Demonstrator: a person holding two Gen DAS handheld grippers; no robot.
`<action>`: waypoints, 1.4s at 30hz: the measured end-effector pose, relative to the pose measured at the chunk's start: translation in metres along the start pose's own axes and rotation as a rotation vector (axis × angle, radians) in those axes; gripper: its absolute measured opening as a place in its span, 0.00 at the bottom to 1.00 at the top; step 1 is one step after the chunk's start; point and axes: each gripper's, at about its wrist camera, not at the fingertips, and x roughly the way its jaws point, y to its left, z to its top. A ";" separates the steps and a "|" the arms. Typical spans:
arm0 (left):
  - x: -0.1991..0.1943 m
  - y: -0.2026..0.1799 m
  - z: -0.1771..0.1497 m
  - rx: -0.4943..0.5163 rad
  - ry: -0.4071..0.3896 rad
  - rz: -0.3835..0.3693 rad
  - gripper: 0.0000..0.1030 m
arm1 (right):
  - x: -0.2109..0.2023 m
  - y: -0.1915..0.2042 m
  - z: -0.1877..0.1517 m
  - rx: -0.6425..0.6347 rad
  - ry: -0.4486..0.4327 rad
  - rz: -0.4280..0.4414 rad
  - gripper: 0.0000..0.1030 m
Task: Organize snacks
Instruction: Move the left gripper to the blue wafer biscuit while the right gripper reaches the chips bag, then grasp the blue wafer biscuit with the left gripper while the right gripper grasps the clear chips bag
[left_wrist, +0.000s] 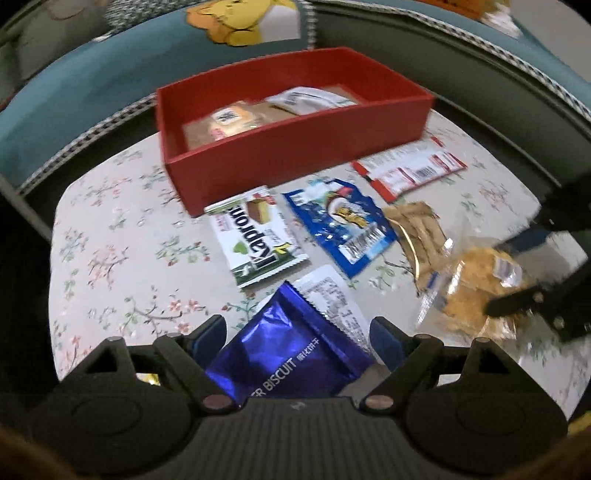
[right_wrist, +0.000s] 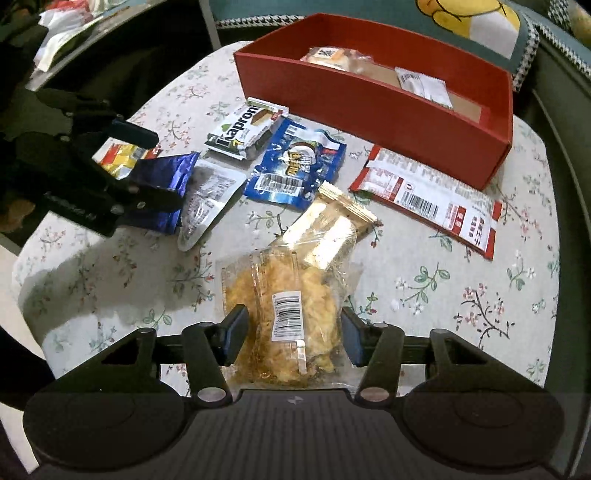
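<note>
Both packets must travel to the far red box (right_wrist: 388, 107): the right gripper (right_wrist: 293, 334) clenches the clear crisp bag (right_wrist: 284, 317), and the left gripper (left_wrist: 297, 341) clenches the purple biscuit packet (left_wrist: 288, 350).

Red box (right_wrist: 388, 107) sits open with two packets inside, while a Kapron wafer (right_wrist: 242, 129), blue packet (right_wrist: 295, 168), purple biscuit bag (left_wrist: 284, 354) and clear-wrapped crisps (right_wrist: 284, 317) lie loose before it.

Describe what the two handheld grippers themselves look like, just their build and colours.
Both match: the left gripper and right gripper have matte black ribbed bodies, black angular linkage arms with silver pivot pins, and blue pads on the fingers. No cables or sleeves show.
</note>
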 end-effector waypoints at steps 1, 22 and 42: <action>0.001 -0.002 0.001 0.025 0.007 -0.004 1.00 | 0.001 0.000 0.001 0.001 0.003 0.001 0.60; -0.001 -0.046 -0.048 0.096 0.159 0.050 1.00 | 0.006 -0.001 -0.001 -0.046 0.031 0.008 0.68; 0.020 -0.018 -0.030 0.562 0.303 -0.049 1.00 | 0.002 -0.004 -0.014 -0.021 0.060 0.056 0.69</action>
